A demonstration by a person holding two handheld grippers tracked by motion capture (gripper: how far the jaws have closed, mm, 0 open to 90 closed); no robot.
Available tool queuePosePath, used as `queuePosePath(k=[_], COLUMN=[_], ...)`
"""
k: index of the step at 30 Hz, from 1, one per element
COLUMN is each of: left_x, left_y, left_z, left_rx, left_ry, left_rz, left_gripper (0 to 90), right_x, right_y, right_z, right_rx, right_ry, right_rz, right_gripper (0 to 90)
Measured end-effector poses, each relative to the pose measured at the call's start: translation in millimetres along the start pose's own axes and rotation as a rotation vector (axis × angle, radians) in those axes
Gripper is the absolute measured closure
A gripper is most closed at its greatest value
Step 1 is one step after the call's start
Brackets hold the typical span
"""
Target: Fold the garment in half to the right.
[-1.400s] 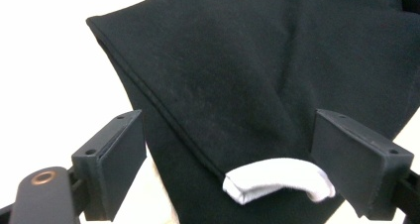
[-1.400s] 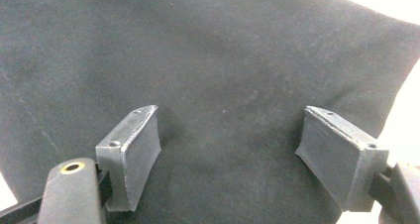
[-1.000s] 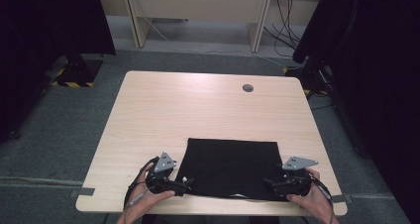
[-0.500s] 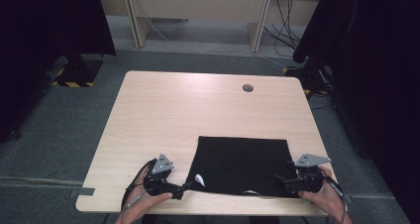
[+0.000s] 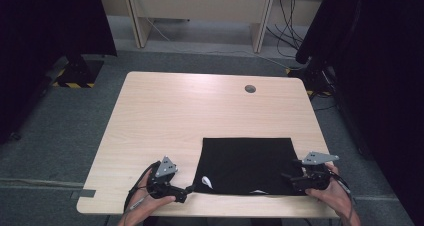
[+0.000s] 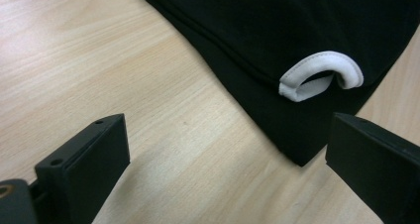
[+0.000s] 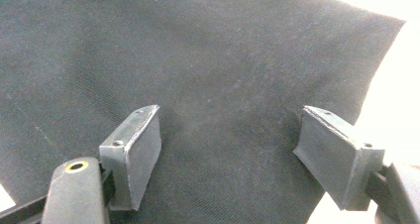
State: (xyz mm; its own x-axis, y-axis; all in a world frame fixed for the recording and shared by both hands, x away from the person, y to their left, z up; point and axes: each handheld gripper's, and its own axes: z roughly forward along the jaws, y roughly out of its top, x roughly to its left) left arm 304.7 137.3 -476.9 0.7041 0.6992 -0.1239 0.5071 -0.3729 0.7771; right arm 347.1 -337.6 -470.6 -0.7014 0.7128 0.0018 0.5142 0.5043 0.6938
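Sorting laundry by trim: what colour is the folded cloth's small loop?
White loop on black folded cloth; clearest in left gripper view.

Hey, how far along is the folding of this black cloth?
The black cloth already lies as a flat folded rectangle on the table. The left gripper is open beside its near corner; the right gripper is open over the fabric. Neither grips it, so any further fold remains.

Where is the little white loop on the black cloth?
In the high view, the white loop sits at the near left corner of the black cloth, just beside the left gripper. The left gripper view shows it close ahead of the open jaws.
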Motion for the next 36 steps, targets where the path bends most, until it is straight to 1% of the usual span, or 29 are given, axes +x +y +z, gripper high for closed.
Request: queuePosePath(k=[2,9,10,11,12,14,18,20,22,23,27,30,33,34,36], left_x=[-2.5,-17.7,-17.7,-20.8,-26.2,-29.8,-34.9,-37.4,-40.8,-42.6,-46.7,-50.7,-53.5,-54.5,-57.1], left_y=[-0.1,0.8,0.8,1.5,2.9,5.0,8.4,9.5,11.0,12.0,16.1,18.8,22.7,23.9,26.1], left_z=[0.4,8.2,8.2,10.3,13.6,16.1,23.8,28.1,31.8,33.3,40.7,44.9,49.7,51.3,54.1], left_rx=[0.002,0.005,0.005,0.010,0.018,0.021,0.031,0.032,0.046,0.044,0.070,0.069,0.064,0.063,0.056], left_ry=[-0.006,-0.022,-0.022,-0.025,-0.024,-0.028,-0.021,-0.004,-0.002,-0.002,0.009,-0.005,0.001,0.004,0.013], left_rz=[0.003,0.039,0.039,0.045,0.066,0.080,0.091,0.096,0.103,0.105,0.107,0.103,0.104,0.109,0.135], left_gripper=[2.1,2.1,2.1,2.1,2.1,2.1,2.3,2.6,2.8,3.0,3.5,4.7,7.6,8.9,13.3], right_x=[0.9,1.0,1.0,1.3,1.1,1.4,2.5,2.6,2.2,2.1,2.2,2.0,2.1,2.1,2.1], right_y=[-0.1,-0.6,-0.6,-0.8,-1.2,-1.4,-1.1,-1.5,-1.8,-1.7,-1.9,-2.0,-1.9,-1.8,-1.7], right_z=[0.2,1.0,1.0,1.1,1.0,1.0,1.2,1.2,1.2,1.3,1.3,1.4,1.6,1.6,1.7], right_rx=[-0.003,-0.010,-0.010,-0.011,-0.013,-0.014,-0.014,-0.015,-0.017,-0.017,-0.018,-0.020,-0.020,-0.019,-0.019], right_ry=[-0.005,-0.004,-0.004,-0.005,-0.004,-0.007,-0.012,-0.011,-0.008,-0.007,-0.007,-0.005,-0.006,-0.005,-0.006], right_rz=[0.005,0.014,0.014,0.015,0.014,0.015,0.020,0.023,0.023,0.022,0.023,0.022,0.023,0.024,0.023], right_gripper=[25.8,25.7,25.7,25.7,25.7,25.7,25.6,25.7,25.6,25.6,25.6,25.6,25.5,25.5,25.5])
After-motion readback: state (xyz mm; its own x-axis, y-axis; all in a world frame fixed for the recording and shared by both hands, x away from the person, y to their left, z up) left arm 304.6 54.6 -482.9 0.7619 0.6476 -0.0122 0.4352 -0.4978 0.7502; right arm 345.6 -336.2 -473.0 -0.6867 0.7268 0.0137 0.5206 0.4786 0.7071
